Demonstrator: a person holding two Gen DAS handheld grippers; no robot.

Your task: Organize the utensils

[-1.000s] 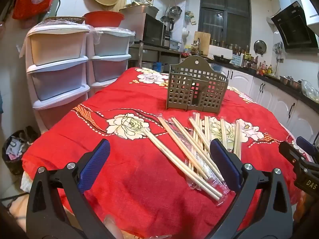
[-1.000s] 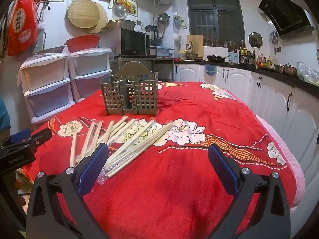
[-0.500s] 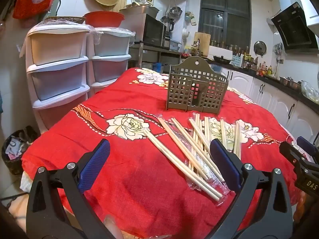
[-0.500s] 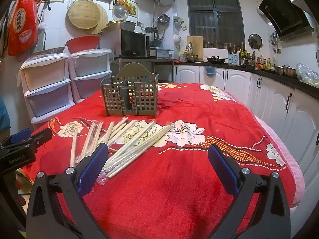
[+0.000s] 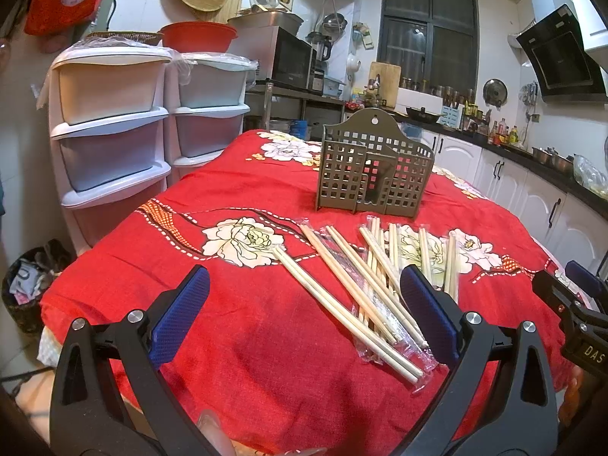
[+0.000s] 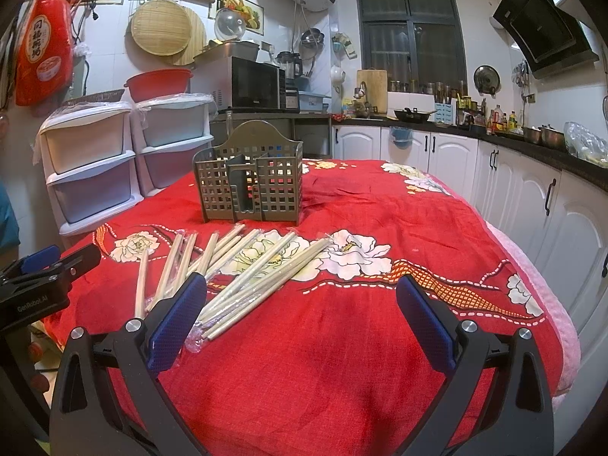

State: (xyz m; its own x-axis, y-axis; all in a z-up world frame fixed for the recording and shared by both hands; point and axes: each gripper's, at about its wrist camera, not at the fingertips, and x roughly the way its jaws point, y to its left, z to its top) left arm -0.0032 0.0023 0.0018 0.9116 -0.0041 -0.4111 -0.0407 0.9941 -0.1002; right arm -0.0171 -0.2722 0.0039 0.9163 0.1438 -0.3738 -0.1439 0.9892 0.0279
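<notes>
Red flowered cloth covers the table [image 6: 380,361], where wrapped chopsticks [image 5: 364,288] lie scattered toward its near edge, just in front of the upright brown lattice utensil holder [image 5: 374,173] nearer the middle. Both the left gripper [image 5: 304,315] and right gripper [image 6: 302,315] hover above the near edge, jaws spread wide and empty.

Left tongs [image 5: 304,323] and right tongs [image 6: 302,321]: black plastic arms, blue textured pads [image 5: 178,323], silver screws [image 5: 135,316]. White "GenRobot.AI" lettering on left body, "DAS" on right body.
</notes>
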